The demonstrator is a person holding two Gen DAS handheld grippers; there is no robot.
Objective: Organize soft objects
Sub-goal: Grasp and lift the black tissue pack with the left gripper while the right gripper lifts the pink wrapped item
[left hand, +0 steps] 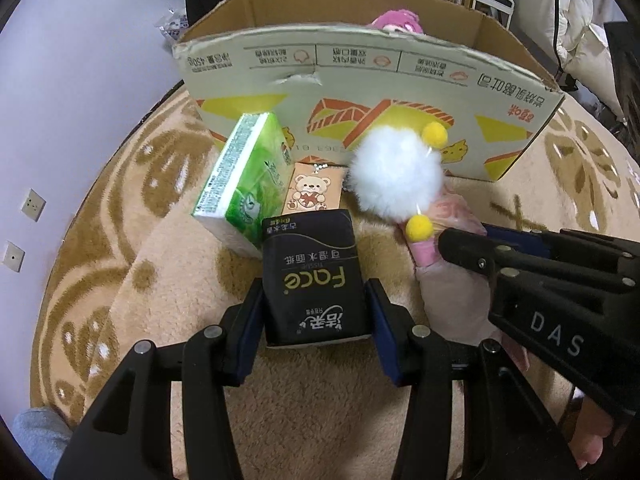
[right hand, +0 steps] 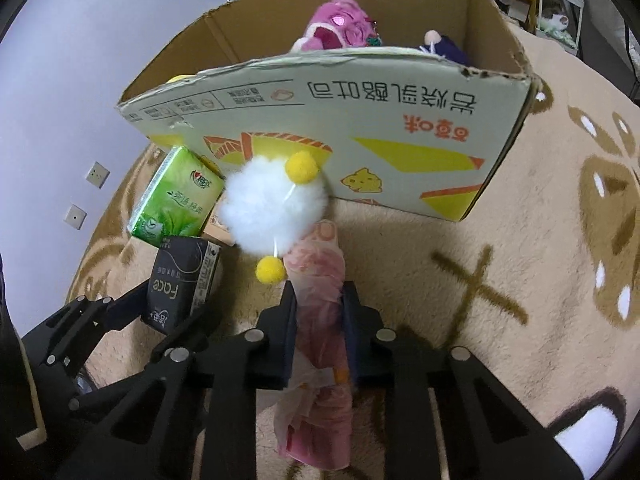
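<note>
My left gripper (left hand: 316,312) is shut on a black tissue pack (left hand: 314,276) on the rug; the pack also shows in the right wrist view (right hand: 182,280). My right gripper (right hand: 319,320) is shut on a pink wrapped pack (right hand: 320,300) that lies lengthwise between its fingers. A white fluffy pompom with two yellow balls (left hand: 396,176) rests on the pink pack's far end (right hand: 274,210). A green tissue pack (left hand: 244,180) leans by the cardboard box (left hand: 360,80). A bear tag (left hand: 310,194) lies behind the black pack.
The open cardboard box (right hand: 360,120) stands just ahead and holds a pink plush toy (right hand: 340,28) and a dark purple soft toy (right hand: 448,48). A beige patterned rug (right hand: 520,260) covers the floor. A lilac wall with sockets (left hand: 32,204) is at the left.
</note>
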